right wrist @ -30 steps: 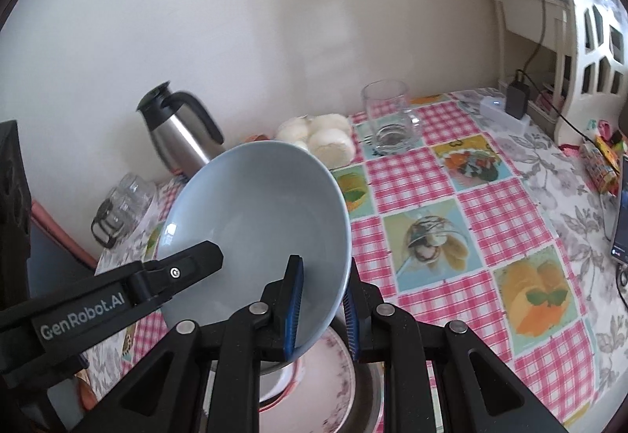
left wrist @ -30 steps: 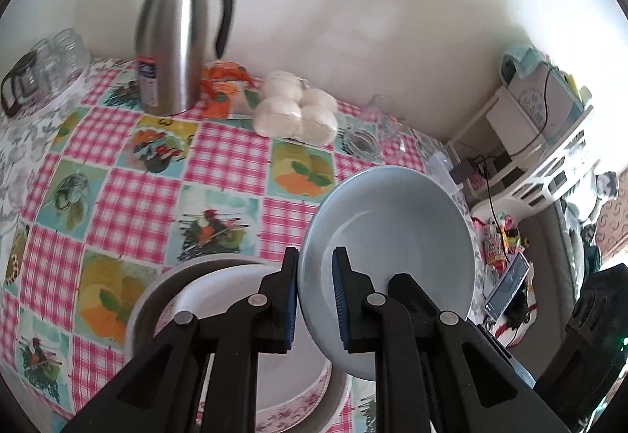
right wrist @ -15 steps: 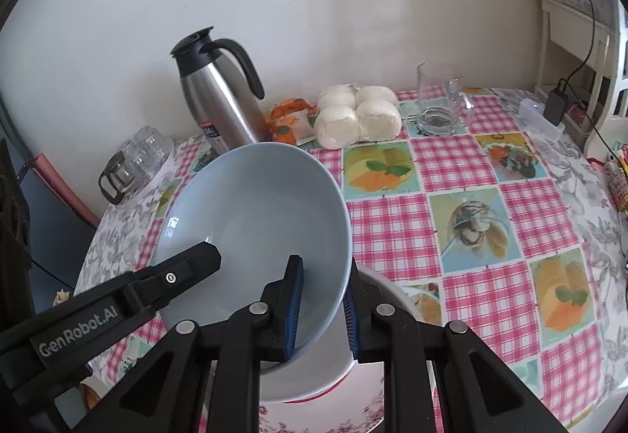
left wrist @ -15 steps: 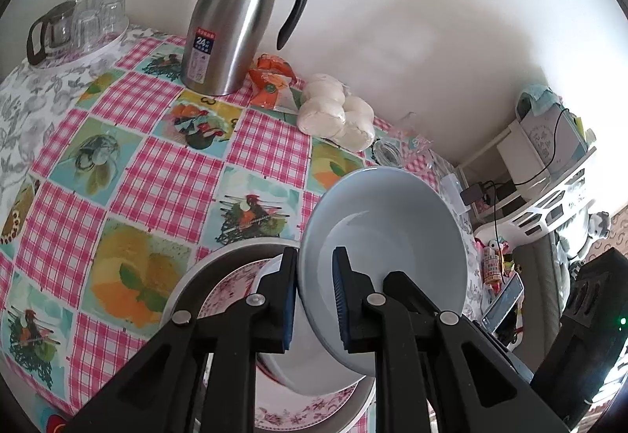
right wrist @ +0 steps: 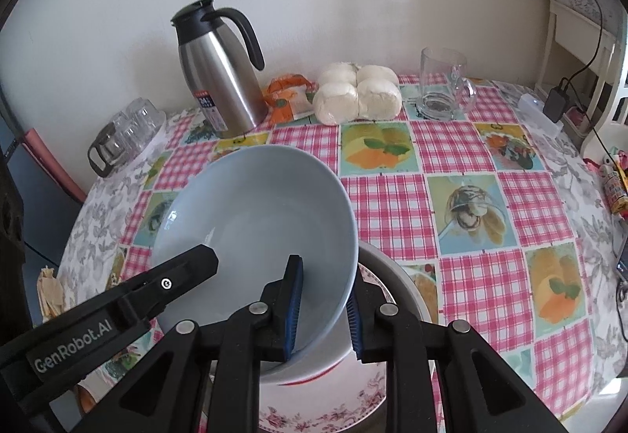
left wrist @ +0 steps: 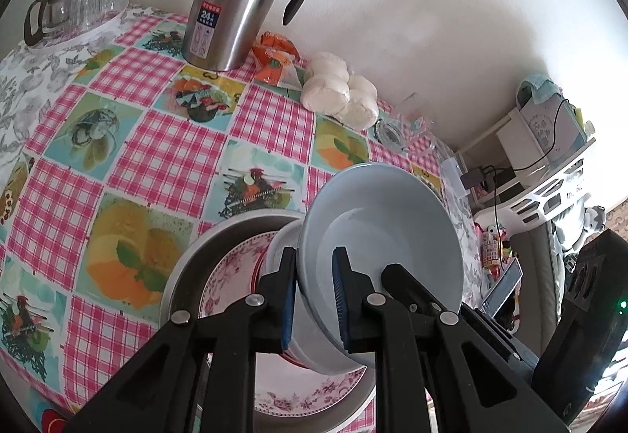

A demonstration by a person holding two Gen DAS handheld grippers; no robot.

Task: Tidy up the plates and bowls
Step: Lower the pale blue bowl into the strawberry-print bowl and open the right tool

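Both grippers hold one pale blue bowl (left wrist: pixel 384 236) by opposite sides of its rim. My left gripper (left wrist: pixel 314 299) is shut on the rim; the bowl tilts to the right above a stack. My right gripper (right wrist: pixel 324 311) is shut on the same bowl (right wrist: pixel 255 225), with the left gripper's finger (right wrist: pixel 168 280) showing at its left. Under the bowl sits a white bowl with a red rim (left wrist: pixel 282 248) on a pink floral plate (left wrist: pixel 231 276) inside a metal basin (left wrist: pixel 192 264). The floral plate also shows in the right wrist view (right wrist: pixel 337 405).
A steel thermos jug (right wrist: pixel 219 72), an orange packet (right wrist: pixel 288 95), wrapped white buns (right wrist: pixel 357 93) and a glass mug (right wrist: pixel 441 85) stand along the wall. A tray of glasses (right wrist: pixel 125 134) is at the far left. A white shelf unit (left wrist: pixel 549 158) with cables stands right of the table.
Both grippers have lowered the blue bowl toward the stack in the basin and tipped it flatter. The views have pulled back from the wall, and the table shows more fully.
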